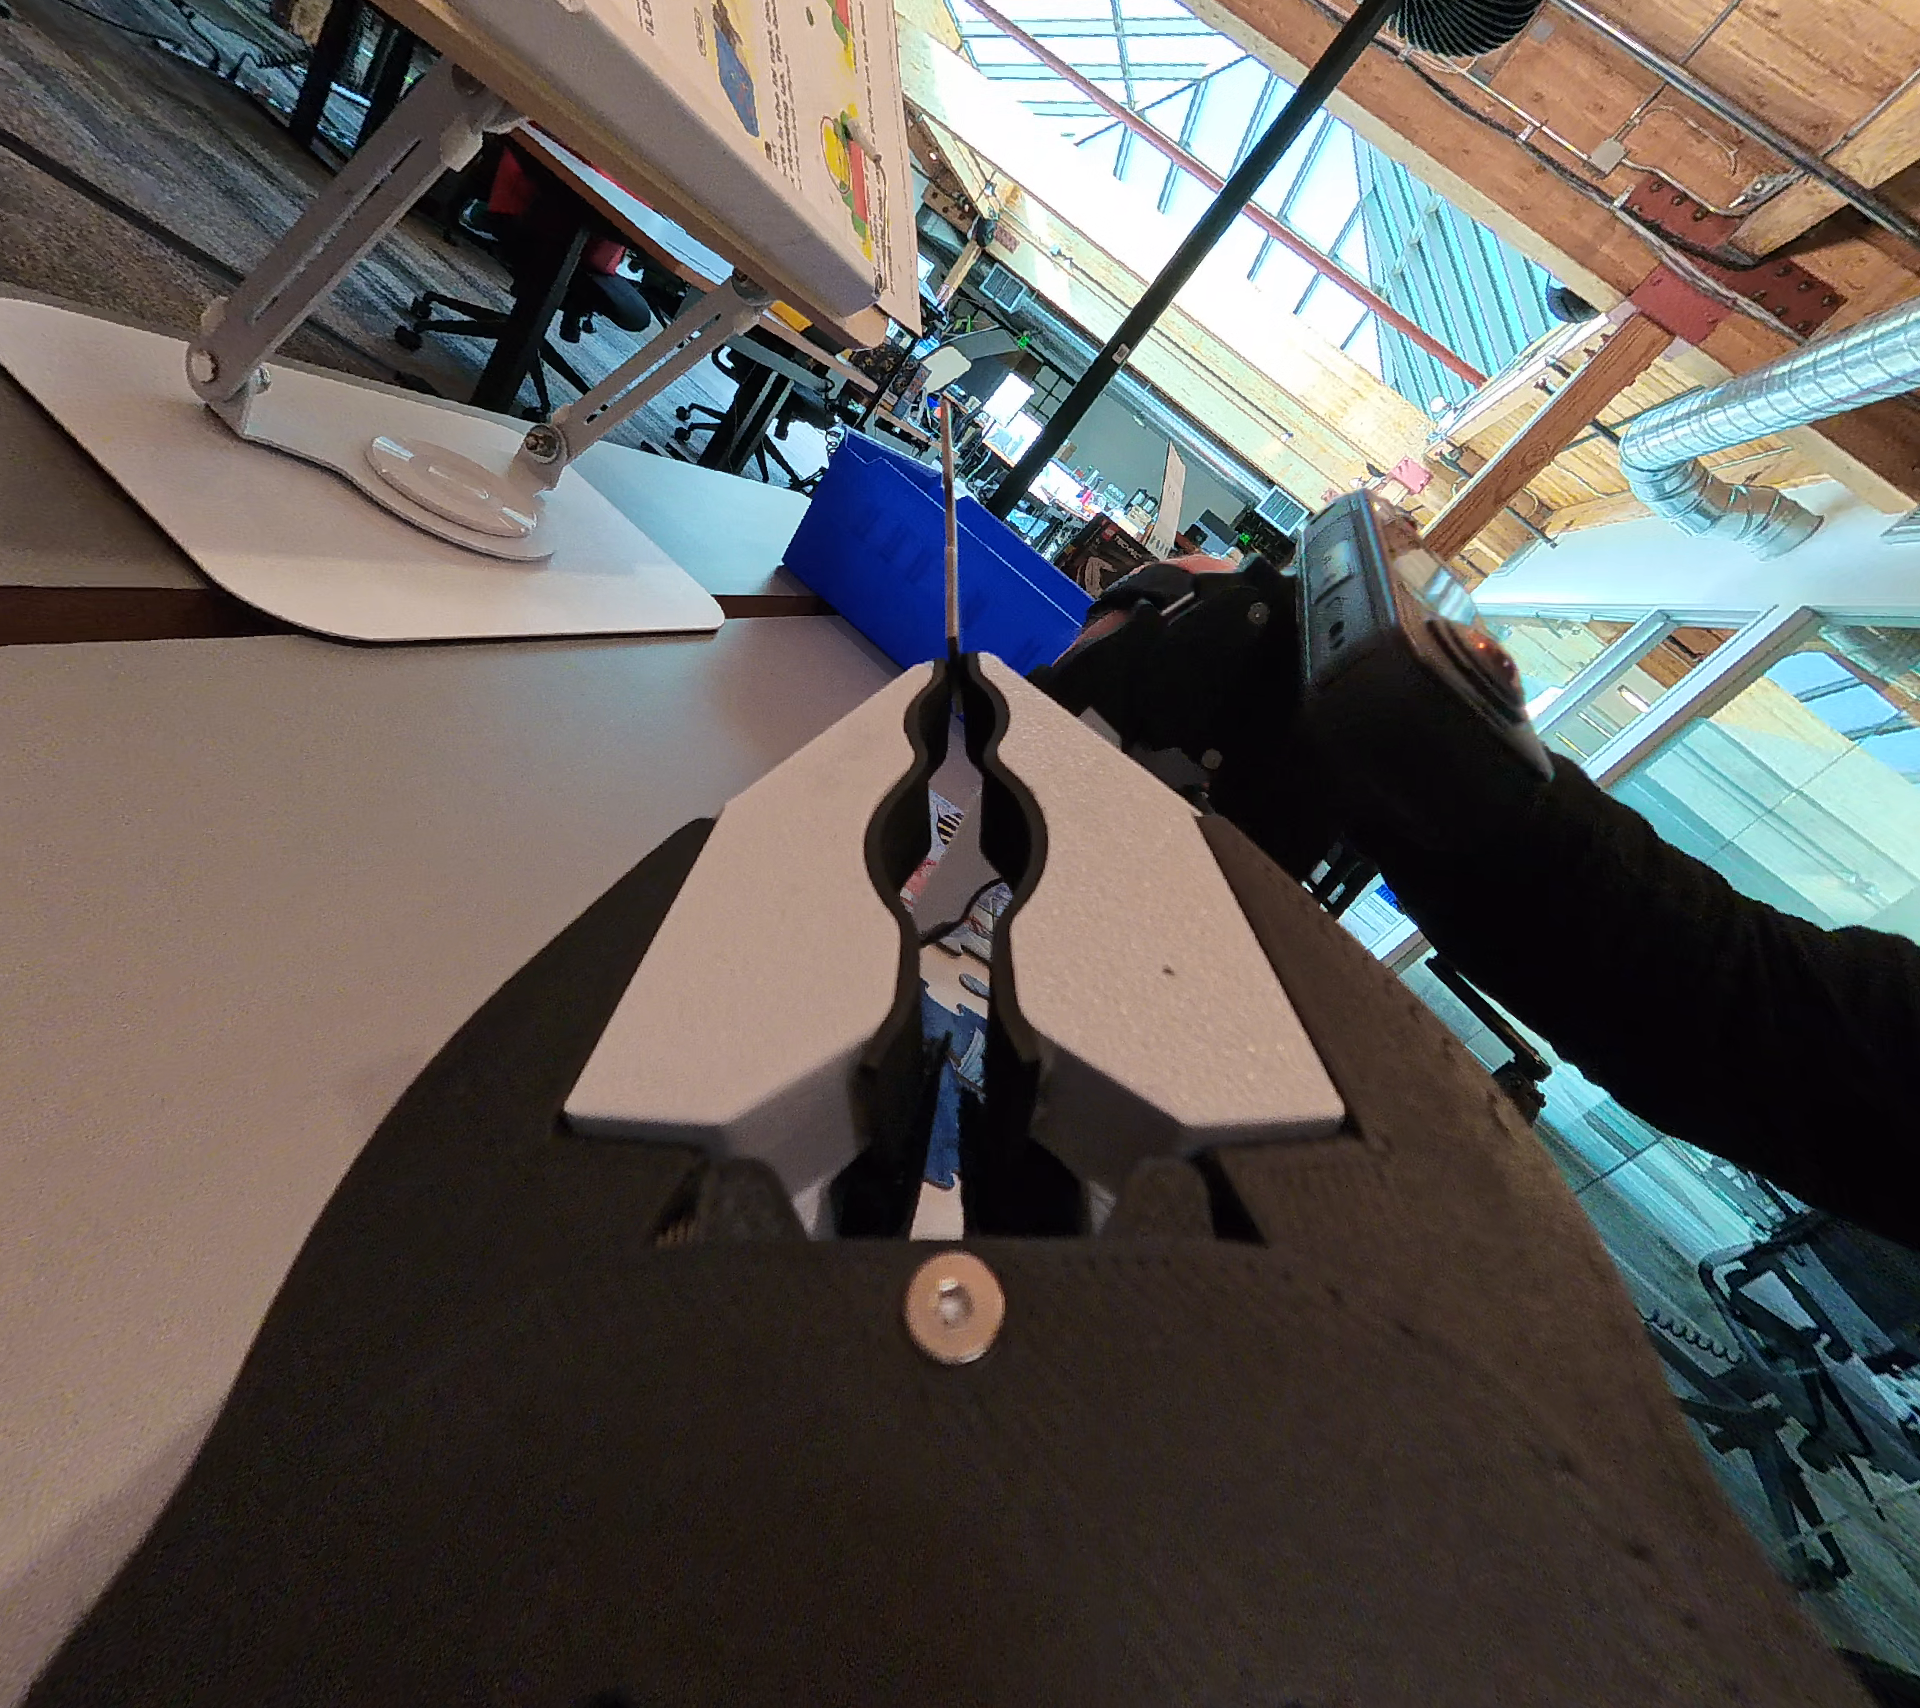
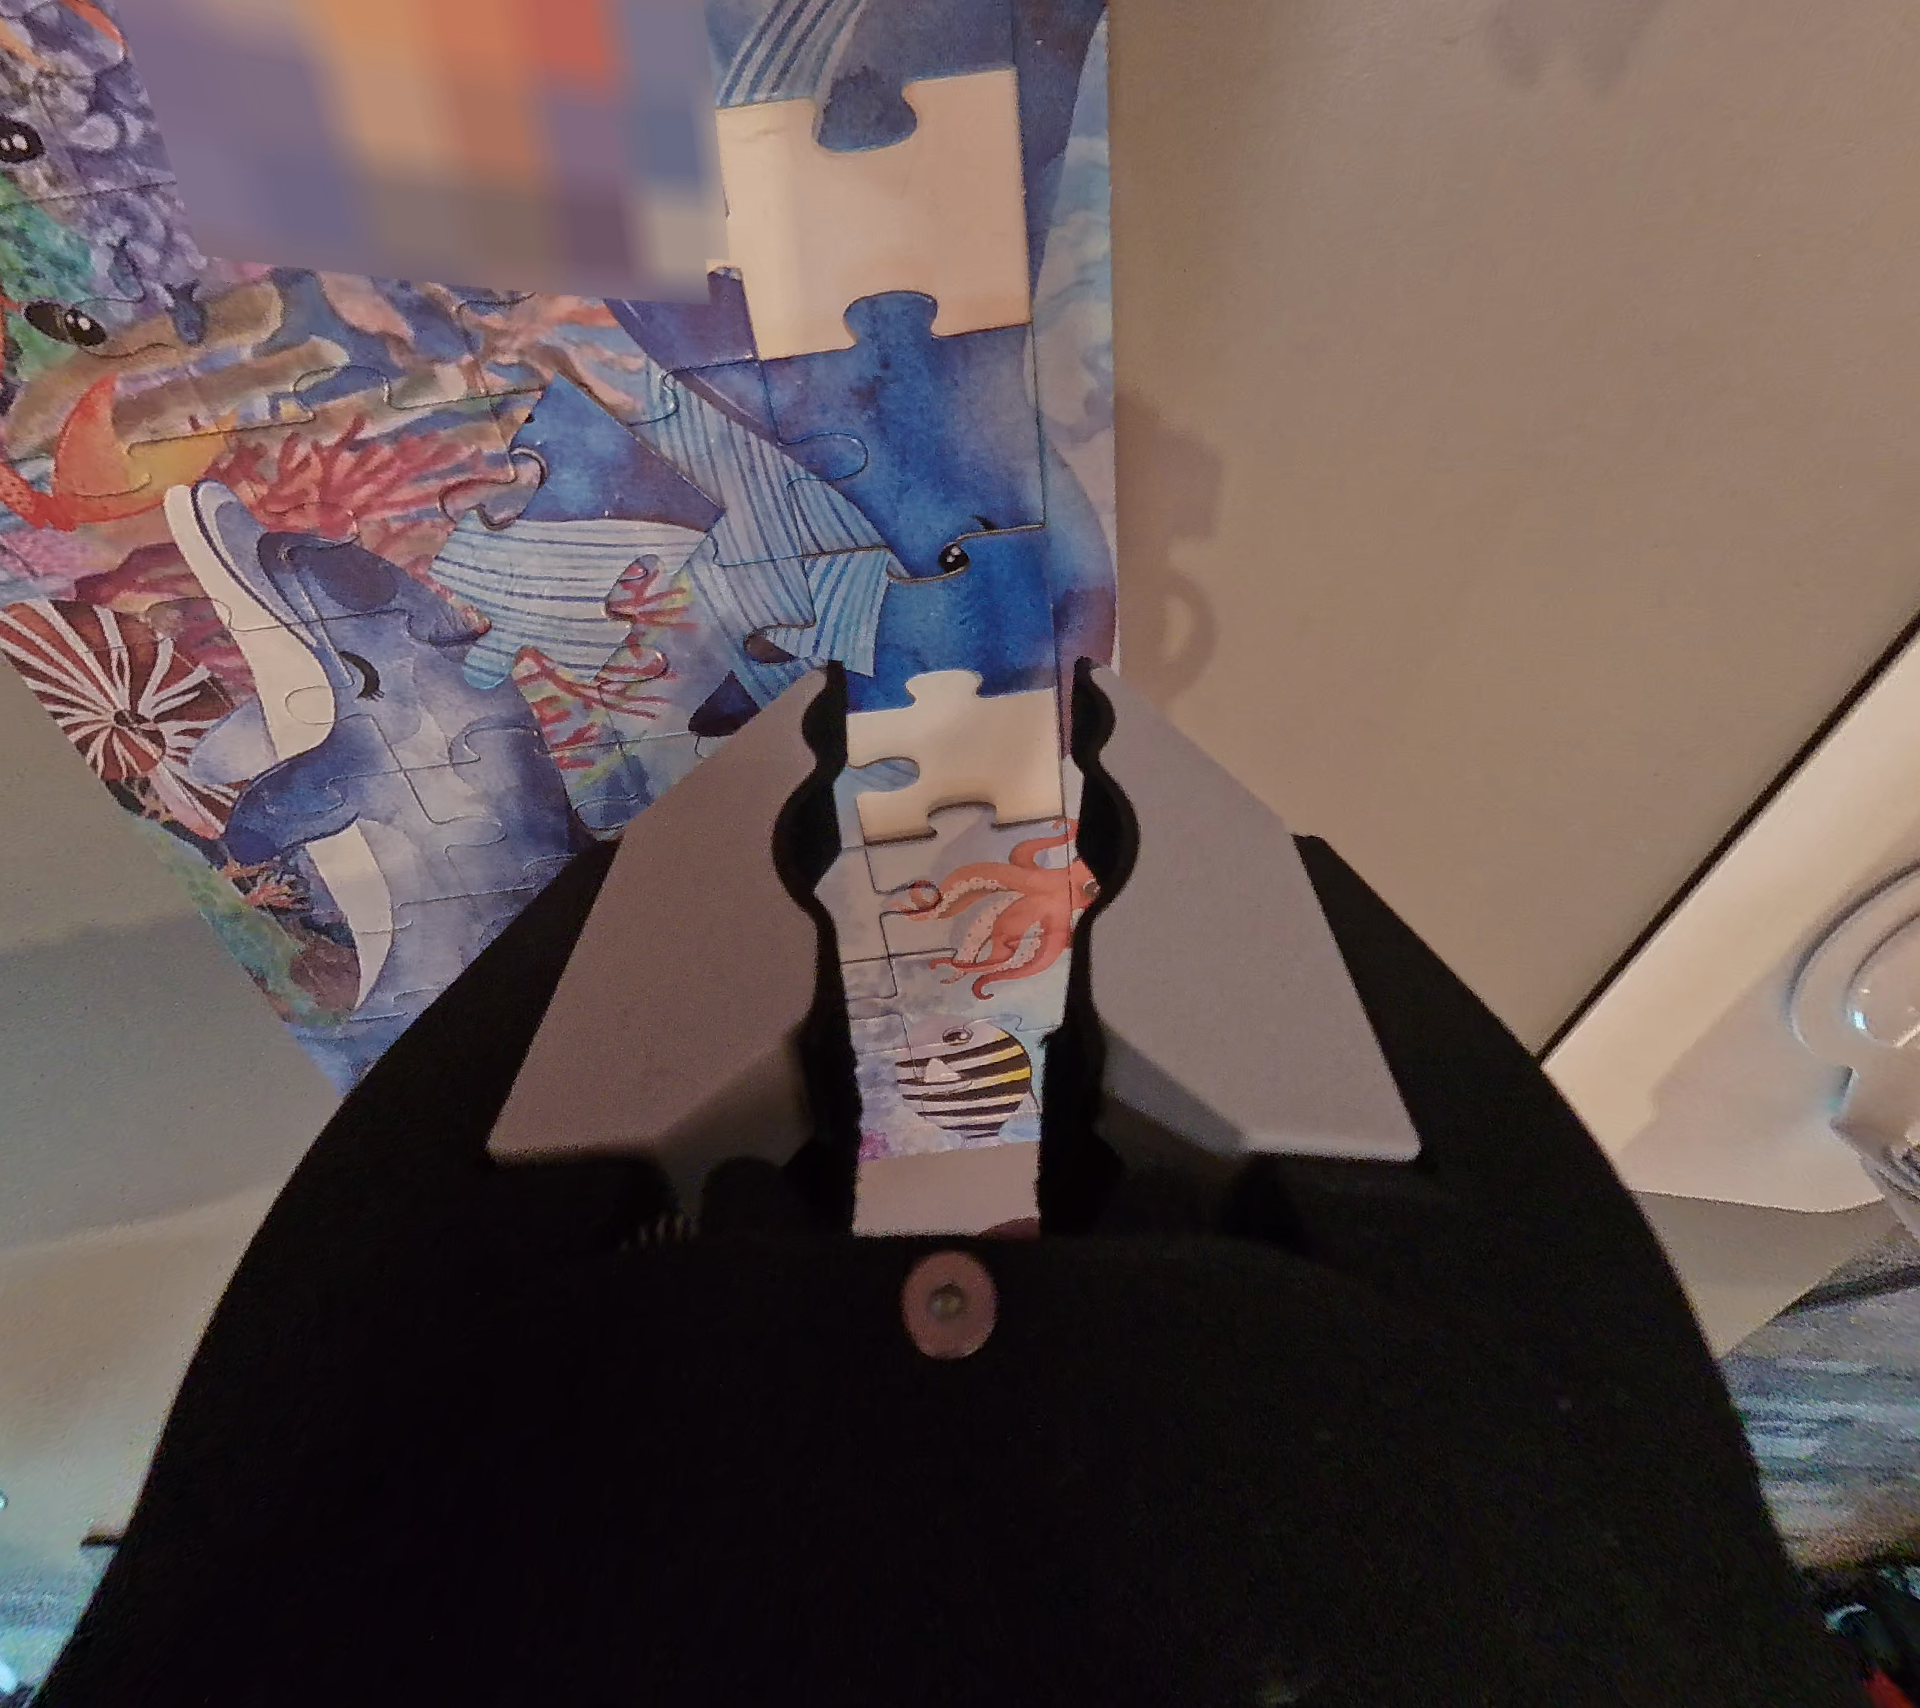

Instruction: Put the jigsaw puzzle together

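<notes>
1. Jigsaw puzzle (image 2: 582,515): sea scene w/ whale, coral, octopus, striped fish; lies flat on pale table, mostly assembled.
2. Right column has two empty slots showing bare backing: upper gap (image 2: 873,224), lower gap (image 2: 956,754).
3. One blue striped piece (image 2: 603,515) sits tilted on top of the joined ones, not seated.
4. Thin piece (image 1: 951,536), seen edge-on, stands upright, pinched at the tips.

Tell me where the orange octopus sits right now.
Right wrist view: the orange octopus lies on the puzzle's right edge strip, between the right gripper fingers, above the striped fish.
</notes>
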`<state>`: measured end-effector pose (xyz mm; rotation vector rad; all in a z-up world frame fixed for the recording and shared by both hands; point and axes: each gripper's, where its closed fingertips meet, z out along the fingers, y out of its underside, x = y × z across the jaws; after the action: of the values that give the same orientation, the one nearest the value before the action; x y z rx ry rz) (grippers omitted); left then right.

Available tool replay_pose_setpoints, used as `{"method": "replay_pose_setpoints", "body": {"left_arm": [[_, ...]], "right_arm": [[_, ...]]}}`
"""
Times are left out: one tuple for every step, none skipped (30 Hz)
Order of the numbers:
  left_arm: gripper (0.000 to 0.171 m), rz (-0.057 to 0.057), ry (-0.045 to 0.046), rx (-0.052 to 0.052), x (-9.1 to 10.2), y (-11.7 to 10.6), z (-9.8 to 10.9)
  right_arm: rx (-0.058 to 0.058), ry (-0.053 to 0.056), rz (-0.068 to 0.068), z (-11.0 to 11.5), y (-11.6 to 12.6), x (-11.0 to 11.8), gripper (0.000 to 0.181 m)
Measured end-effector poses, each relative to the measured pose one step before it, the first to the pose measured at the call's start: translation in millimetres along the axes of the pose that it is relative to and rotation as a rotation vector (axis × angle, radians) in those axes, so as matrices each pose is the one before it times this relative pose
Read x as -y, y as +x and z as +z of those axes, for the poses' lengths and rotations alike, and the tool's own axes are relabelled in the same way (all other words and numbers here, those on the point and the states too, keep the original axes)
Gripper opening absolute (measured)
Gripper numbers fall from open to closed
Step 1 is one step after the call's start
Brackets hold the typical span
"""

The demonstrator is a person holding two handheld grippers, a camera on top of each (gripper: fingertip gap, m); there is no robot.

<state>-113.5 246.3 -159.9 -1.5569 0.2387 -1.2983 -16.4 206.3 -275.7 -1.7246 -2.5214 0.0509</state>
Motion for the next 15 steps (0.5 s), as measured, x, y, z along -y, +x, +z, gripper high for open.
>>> {"method": "replay_pose_setpoints", "body": {"left_arm": [[0.000,-0.0002,0.00070,0.0002,0.14,-0.05,-0.03],[0.000,-0.0004,0.00053,0.0000,0.12,-0.01,-0.04],[0.000,0.0001,0.00005,0.0002,0.05,-0.08,-0.08],[0.000,0.0003,-0.00010,0.0002,-0.01,-0.05,-0.01],[0.000,0.0000,0.00037,0.0001,0.05,0.01,-0.11],[0.000,0.0001,0.00011,0.0003,0.02,-0.04,0.01],[0.000,0.0007,-0.00025,0.0004,0.04,-0.04,0.00],[0.000,0.0002,0.00023,0.0004,0.08,-0.11,-0.06],[0.000,-0.0002,0.00048,-0.0005,0.15,0.17,-0.09],[0.000,0.0002,0.00030,0.0001,0.04,-0.02,0.02],[0.000,0.0000,0.00006,-0.0002,0.04,0.13,0.10],[0.000,-0.0005,-0.00026,-0.0008,-0.04,0.12,0.12],[0.000,-0.0004,-0.00074,-0.0006,-0.27,0.09,0.23],[0.000,-0.0004,-0.00051,-0.0005,-0.24,0.09,0.25],[0.000,-0.0005,-0.00067,-0.0009,-0.30,0.22,0.18]], "right_arm": [[-0.0034,0.0199,0.0124,-1.91,1.00,2.27,0.035],[0.0024,0.0313,0.0083,-1.99,-0.19,4.10,0.029],[-0.0016,0.0318,0.0079,-1.07,0.25,4.22,0.024],[-0.0004,0.0150,0.0103,0.93,0.20,1.82,0.020],[-0.0009,-0.0020,0.0093,3.04,0.23,-0.94,0.014],[0.0000,-0.0151,0.0056,5.27,-0.15,-3.09,0.008],[0.0045,-0.0221,0.0059,6.53,-1.02,-4.32,0.005],[0.0062,0.0247,0.0148,0.79,-0.89,3.30,0.000],[-0.0052,0.0075,0.0128,-1.55,1.10,0.49,0.000],[-0.0206,-0.0130,-0.0002,-1.34,2.68,-2.85,0.000],[-0.0116,0.0083,0.0005,-2.28,0.90,0.08,0.000],[0.0115,0.0263,0.0056,-2.71,-2.66,3.27,0.000],[0.0102,0.0246,0.0022,-2.22,-3.07,3.33,0.000],[-0.0081,0.0058,0.0005,-1.23,-0.18,1.14,0.000],[-0.0137,-0.0012,0.0048,-0.12,1.18,0.27,0.000]]}}
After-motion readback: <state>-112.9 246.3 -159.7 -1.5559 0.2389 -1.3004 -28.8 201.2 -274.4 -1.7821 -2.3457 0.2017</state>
